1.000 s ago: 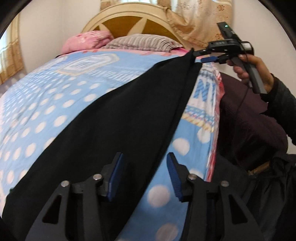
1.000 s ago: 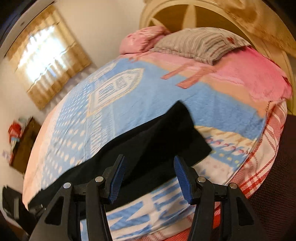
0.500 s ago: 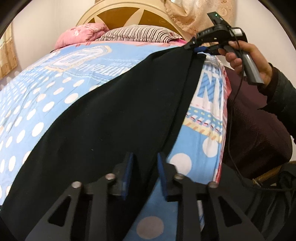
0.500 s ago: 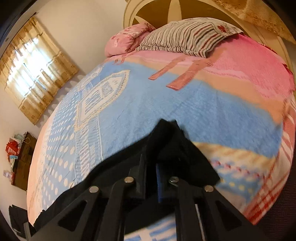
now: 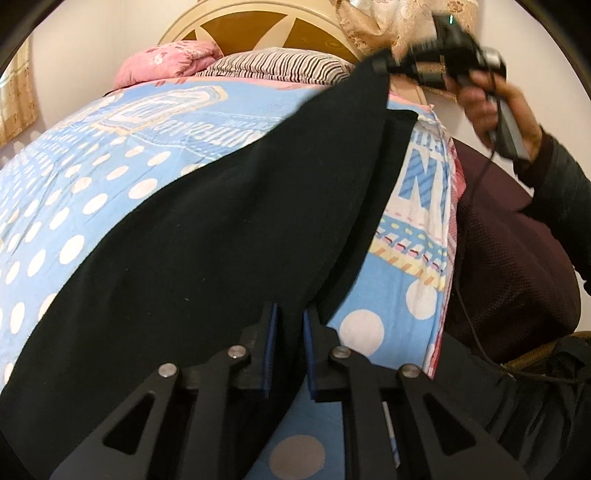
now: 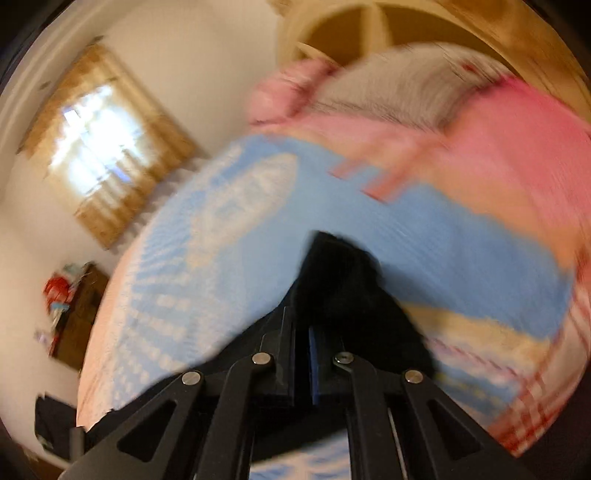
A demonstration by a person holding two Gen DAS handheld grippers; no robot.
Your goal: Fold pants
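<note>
Black pants (image 5: 207, 251) lie lengthwise on the blue polka-dot bedspread (image 5: 92, 177). My left gripper (image 5: 289, 325) is shut on the near edge of the pants. My right gripper (image 6: 302, 332) is shut on the far end of the pants (image 6: 340, 273) and lifts it off the bed; it shows at the top right of the left wrist view (image 5: 384, 68), held by a hand. The upper leg rises off the lower leg (image 5: 391, 177). The right wrist view is blurred by motion.
A striped pillow (image 5: 280, 66) and a pink pillow (image 5: 166, 62) lie at the wooden headboard (image 5: 258, 22). The bed's right edge (image 5: 448, 229) borders a dark maroon surface (image 5: 509, 258). A curtained window (image 6: 99, 144) and a cluttered cabinet (image 6: 74, 310) stand left.
Both grippers closed on the pants from open. The right gripper has since lifted the far end up off the bed, pulling the top layer away from the lower leg.
</note>
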